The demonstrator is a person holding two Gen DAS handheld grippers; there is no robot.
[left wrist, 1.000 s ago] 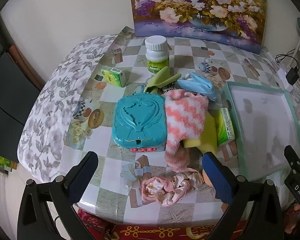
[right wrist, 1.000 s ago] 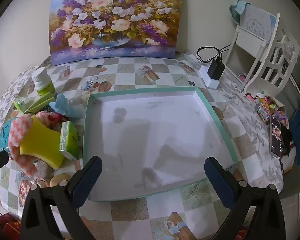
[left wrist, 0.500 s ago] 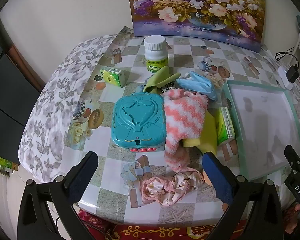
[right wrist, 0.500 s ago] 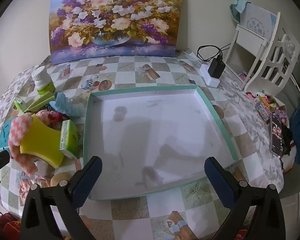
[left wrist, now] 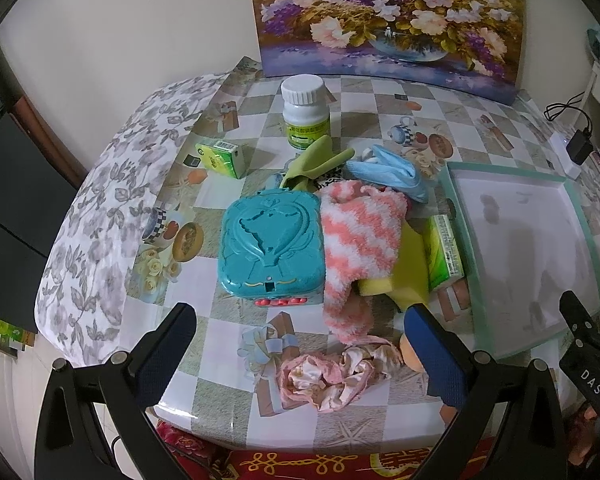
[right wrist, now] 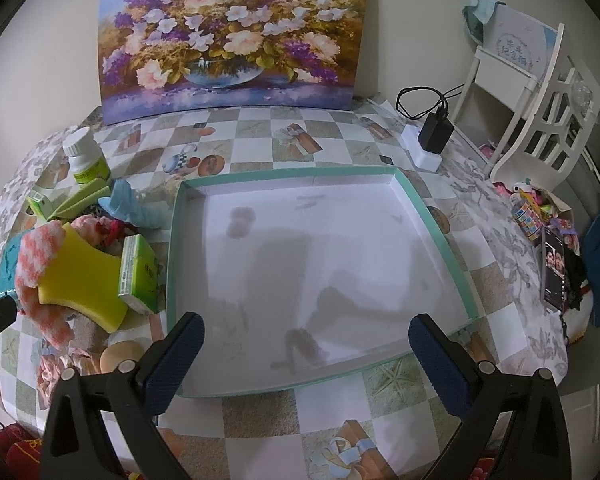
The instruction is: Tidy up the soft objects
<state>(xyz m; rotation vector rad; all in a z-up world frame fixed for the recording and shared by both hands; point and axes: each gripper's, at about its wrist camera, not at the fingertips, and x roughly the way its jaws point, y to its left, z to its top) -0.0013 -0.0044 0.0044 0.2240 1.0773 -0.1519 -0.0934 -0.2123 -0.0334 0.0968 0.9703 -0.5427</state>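
Observation:
My left gripper (left wrist: 300,344) is open and empty above the table's near edge, with a crumpled pink satin scrunchie (left wrist: 332,376) lying between its fingers. Beyond it a pink-and-white fuzzy sock (left wrist: 360,232) drapes over a yellow sponge (left wrist: 408,276). A blue cloth (left wrist: 396,174) and a green cloth (left wrist: 316,160) lie further back. My right gripper (right wrist: 306,354) is open and empty over the near edge of the shallow teal-rimmed white tray (right wrist: 436,224), which holds nothing. The sock (right wrist: 40,264) and sponge (right wrist: 80,276) show left of the tray.
A teal plastic toy case (left wrist: 272,244) sits left of the sock. A white pill bottle (left wrist: 304,112), two green cartons (left wrist: 220,158) (left wrist: 444,252), a flower painting (right wrist: 236,36), a charger block (right wrist: 432,140) and a white chair (right wrist: 540,100) are around.
Both views have shifted very slightly. Nothing on the table has moved and both grippers stay open.

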